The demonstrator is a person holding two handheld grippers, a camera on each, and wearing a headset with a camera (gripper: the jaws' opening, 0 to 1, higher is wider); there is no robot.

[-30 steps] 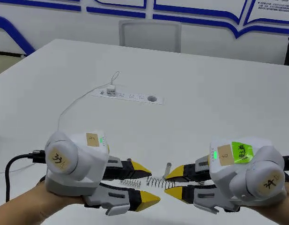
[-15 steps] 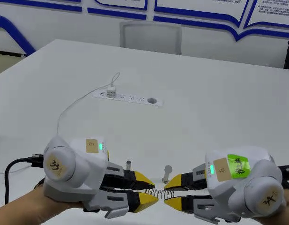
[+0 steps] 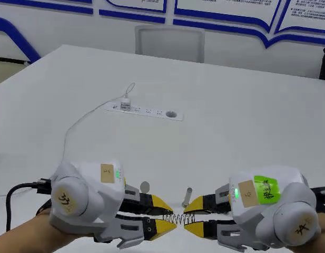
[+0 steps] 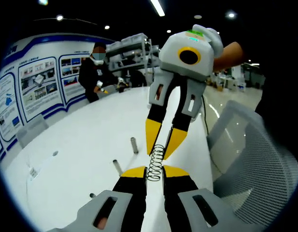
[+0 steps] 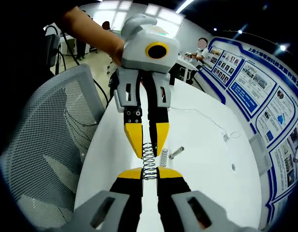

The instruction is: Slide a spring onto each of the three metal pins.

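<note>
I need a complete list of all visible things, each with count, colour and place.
table: one, white, under everything.
power strip: one, white, mid-table, cable plugged in.
chair: one, grey, behind the far edge.
pins: two clear, silver, standing on the table.
spring: one, silver, held at both ends.
second spring: one, silver, beside a pin.
bystander: one, dark clothes, background.
left gripper: one, white with yellow tips, shut on spring.
right gripper: one, same colours, shut on spring.

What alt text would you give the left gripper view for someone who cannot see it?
A small coiled metal spring is held between two yellow-tipped grippers, the left gripper rising from below and the right gripper reaching down from above. On the white table beside them stand short metal pins.
</note>
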